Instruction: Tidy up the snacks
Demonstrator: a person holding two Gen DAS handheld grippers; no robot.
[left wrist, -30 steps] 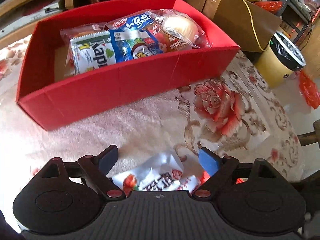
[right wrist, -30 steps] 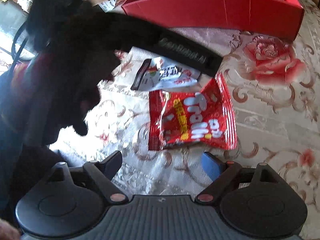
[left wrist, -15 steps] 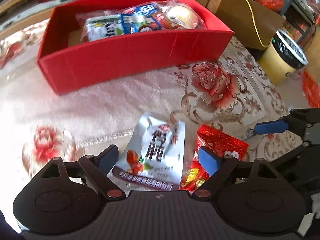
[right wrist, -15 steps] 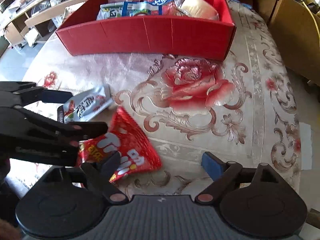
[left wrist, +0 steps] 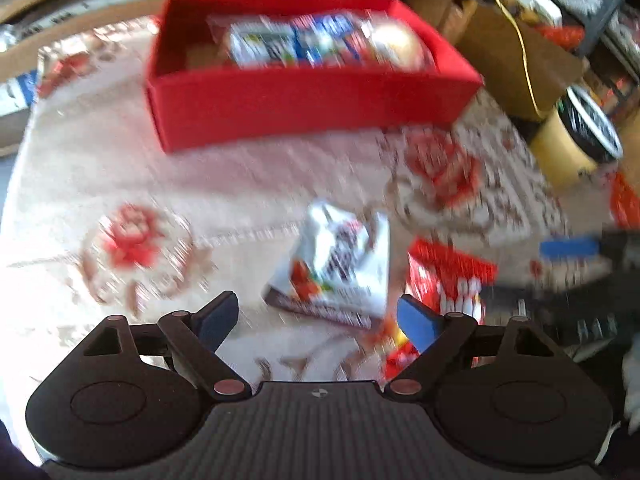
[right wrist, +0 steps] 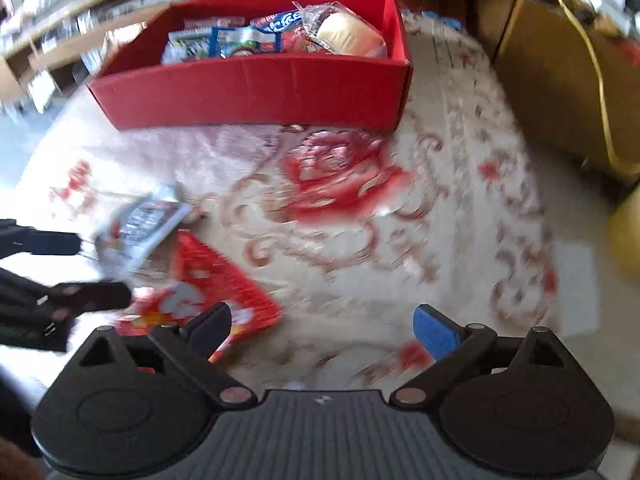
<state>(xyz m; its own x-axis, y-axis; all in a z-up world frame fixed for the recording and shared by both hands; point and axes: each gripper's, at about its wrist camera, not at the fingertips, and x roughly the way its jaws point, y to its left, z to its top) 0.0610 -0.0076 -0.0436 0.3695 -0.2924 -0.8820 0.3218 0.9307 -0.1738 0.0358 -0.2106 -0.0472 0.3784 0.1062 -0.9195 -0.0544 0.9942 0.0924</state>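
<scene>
Both jaws empty above the last two packets

The left gripper [left wrist: 318, 316] has its jaws spread wide with nothing between them; the white snack packet [left wrist: 340, 268] lies on the tabletop just beyond and slightly right of the gap. The right gripper [right wrist: 322, 330] has its jaws opening, also with nothing clamped; the red candy packet [right wrist: 208, 292] lies flat by its left finger, partly under it in the view. The two packets lie side by side, nearly touching, on the floral cloth [right wrist: 340, 184] that covers the tabletop. Farther back stands the red box [right wrist: 256, 92], already holding several wrapped snacks along its length. Both views are blurred, so fine contact is hard to judge.

The step in hand looks like the approach to pick up the two loose packets, neither yet gripped. Next, each pair of jaws would need to come down astride a packet edge, close on the thin foil without sliding it, then carry it over the near wall into the box
</scene>
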